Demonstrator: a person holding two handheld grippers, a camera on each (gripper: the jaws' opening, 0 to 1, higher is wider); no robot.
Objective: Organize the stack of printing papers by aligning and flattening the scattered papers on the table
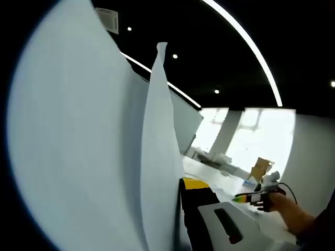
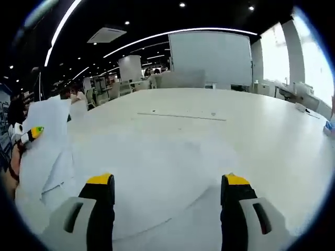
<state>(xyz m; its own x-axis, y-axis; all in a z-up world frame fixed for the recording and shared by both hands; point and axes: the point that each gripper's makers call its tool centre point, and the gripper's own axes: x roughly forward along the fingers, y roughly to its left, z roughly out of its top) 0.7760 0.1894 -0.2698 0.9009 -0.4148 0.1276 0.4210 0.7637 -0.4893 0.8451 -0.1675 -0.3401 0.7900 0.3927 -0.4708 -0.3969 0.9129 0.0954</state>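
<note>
Papers (image 1: 94, 157): your left gripper (image 1: 183, 209) pinches them and lifts them upright, close against its camera; one sheet edge curls up in the middle.
Left gripper (image 2: 29, 135): also seen at the left of the right gripper view, sheets hanging from it.
Right gripper (image 2: 167, 196): your jaws stand wide apart, holding nothing, above loose sheets (image 2: 157, 162) lying on the table (image 2: 251, 130).
</note>
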